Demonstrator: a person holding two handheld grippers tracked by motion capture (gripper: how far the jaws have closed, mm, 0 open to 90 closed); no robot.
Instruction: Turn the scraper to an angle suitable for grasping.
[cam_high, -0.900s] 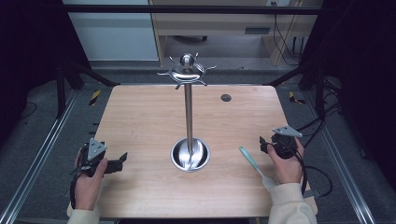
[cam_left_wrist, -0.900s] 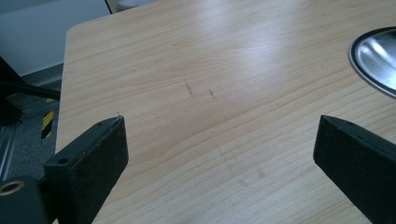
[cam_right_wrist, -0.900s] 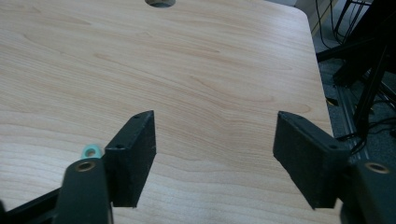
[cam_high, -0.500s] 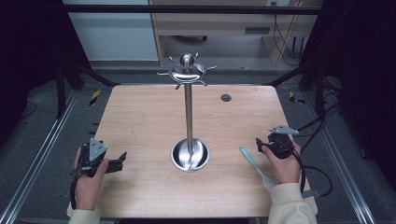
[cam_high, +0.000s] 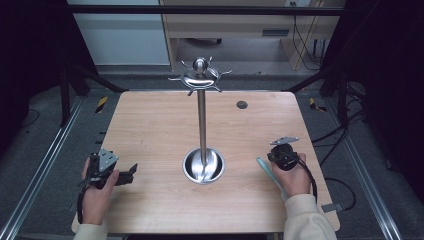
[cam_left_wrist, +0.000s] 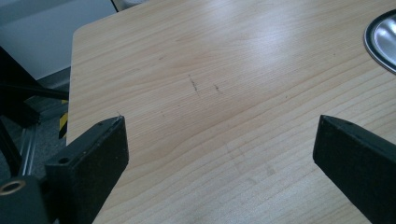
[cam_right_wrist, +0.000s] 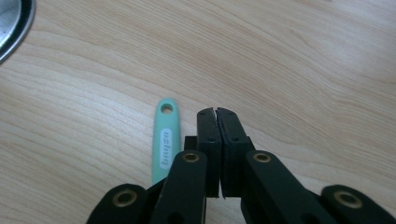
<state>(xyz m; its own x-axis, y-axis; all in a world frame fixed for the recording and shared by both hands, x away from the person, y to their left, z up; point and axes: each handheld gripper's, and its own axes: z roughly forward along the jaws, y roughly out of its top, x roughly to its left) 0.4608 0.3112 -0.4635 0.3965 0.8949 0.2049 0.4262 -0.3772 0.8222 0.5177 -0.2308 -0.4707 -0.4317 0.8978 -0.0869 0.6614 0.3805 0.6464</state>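
Observation:
A mint-green utensil handle with a hole at its end lies flat on the wooden table. It sits just left of my right gripper, whose jaws are pressed together with nothing between them. The handle's lower part runs under the gripper and is hidden. In the high view the same green handle lies beside the right gripper and the hand holding it. My left gripper is wide open over bare wood, and it rests low at the table's near left.
A shiny metal stand rises from a round dish base at the table's middle to a hooked crown. The base rim shows in the left gripper view and the right gripper view. A small dark disc lies far back.
The right hand has shifted its gripper leftward, closer to the green handle. The left gripper has stayed where it was.

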